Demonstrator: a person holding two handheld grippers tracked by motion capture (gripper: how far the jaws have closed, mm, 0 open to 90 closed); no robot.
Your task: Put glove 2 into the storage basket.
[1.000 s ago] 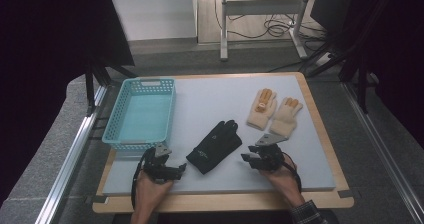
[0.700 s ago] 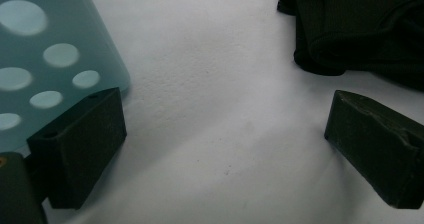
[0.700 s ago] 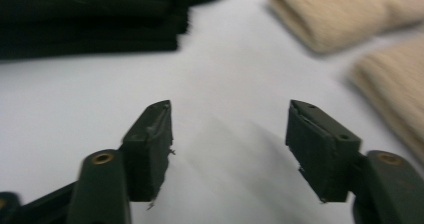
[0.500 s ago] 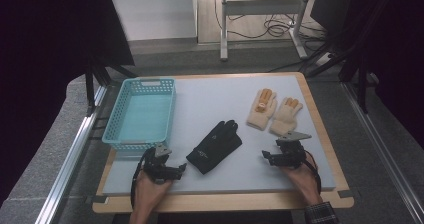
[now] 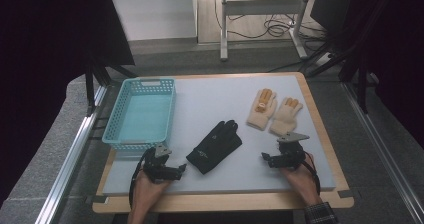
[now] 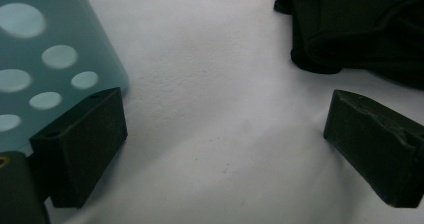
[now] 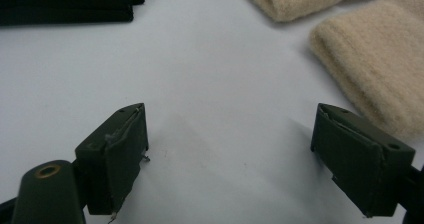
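Note:
A black glove [image 5: 215,146] lies flat at the middle front of the pale mat [image 5: 220,99]. Two cream gloves with orange fingertips [image 5: 261,109] [image 5: 286,115] lie side by side at the right. My left gripper [image 5: 181,170] rests low on the mat, just left of the black glove [image 6: 360,29], open with bare mat between its jaws. My right gripper [image 5: 265,158] sits near the cream gloves' cuffs [image 7: 370,69], also open and holding nothing, with the black glove [image 7: 70,4] at its upper left.
A light blue plastic basket [image 5: 141,112] stands at the left of the mat; its perforated wall [image 6: 45,59] is right beside my left gripper's jaw. The wooden table edge [image 5: 225,201] runs along the front. Metal rails flank both sides.
My right gripper has swung from beside the black glove out to the right, then settled lower near the cream gloves' cuffs. The left gripper has stayed put.

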